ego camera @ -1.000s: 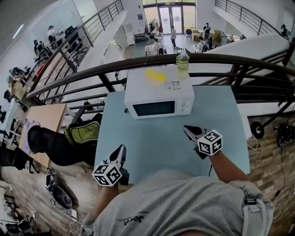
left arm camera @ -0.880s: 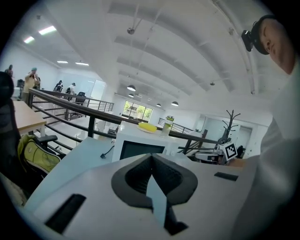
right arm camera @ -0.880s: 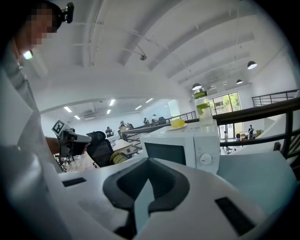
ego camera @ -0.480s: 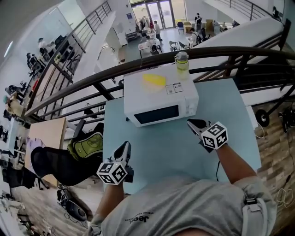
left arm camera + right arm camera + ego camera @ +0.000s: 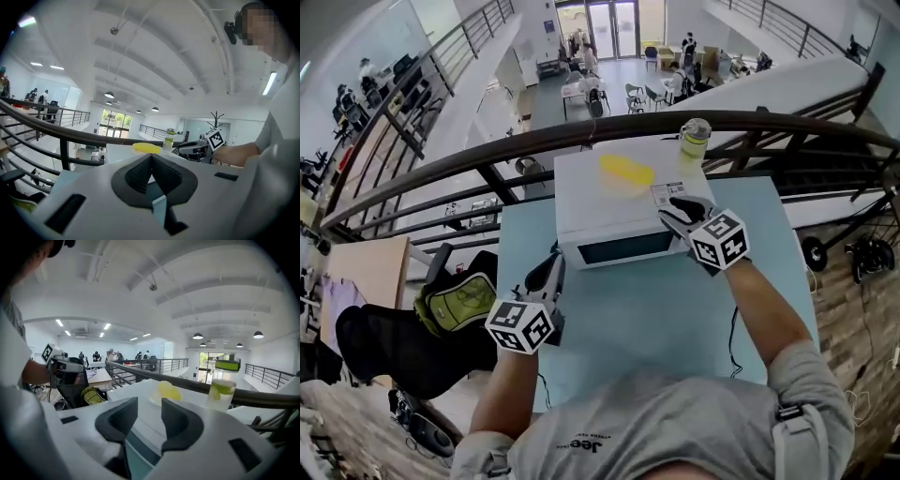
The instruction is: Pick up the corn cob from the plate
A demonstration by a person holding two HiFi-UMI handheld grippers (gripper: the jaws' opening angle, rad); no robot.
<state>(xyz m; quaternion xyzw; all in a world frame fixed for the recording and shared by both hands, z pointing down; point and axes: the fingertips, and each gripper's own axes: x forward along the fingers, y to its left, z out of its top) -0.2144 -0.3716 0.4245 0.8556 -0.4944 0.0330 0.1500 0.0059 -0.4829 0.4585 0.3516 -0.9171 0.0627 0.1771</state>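
Corn cob (image 5: 627, 171), yellow, lies on a pale plate (image 5: 154, 400) on top of the white microwave (image 5: 609, 214). It sits ahead of the right gripper (image 5: 673, 212) and in line with the gap between its jaws, near but not touching. Those jaws stand apart, have just been opening, and hold nothing; their tips hover over the microwave's front right corner.

The left gripper (image 5: 553, 270) has its jaws pressed together on nothing. From it the cob shows straight beyond the closed tips, farther off, past the microwave's near left edge.

To the right of the right jaws and a little beyond them stands a clear bottle (image 5: 694, 141) with a green lid. It holds pale liquid and a green slice, and it carries no label that can be read.

Just ahead of the right jaws a white sticker (image 5: 667, 193) lies on the microwave's top; its print is too small to read.

Each gripper carries a cube of black-and-white square markers. The person's grey shirt (image 5: 675, 431) bears a dark word that looks like "Jeep", with a smaller line beside it that cannot be read. The microwave stands on a light-blue table (image 5: 675, 314).
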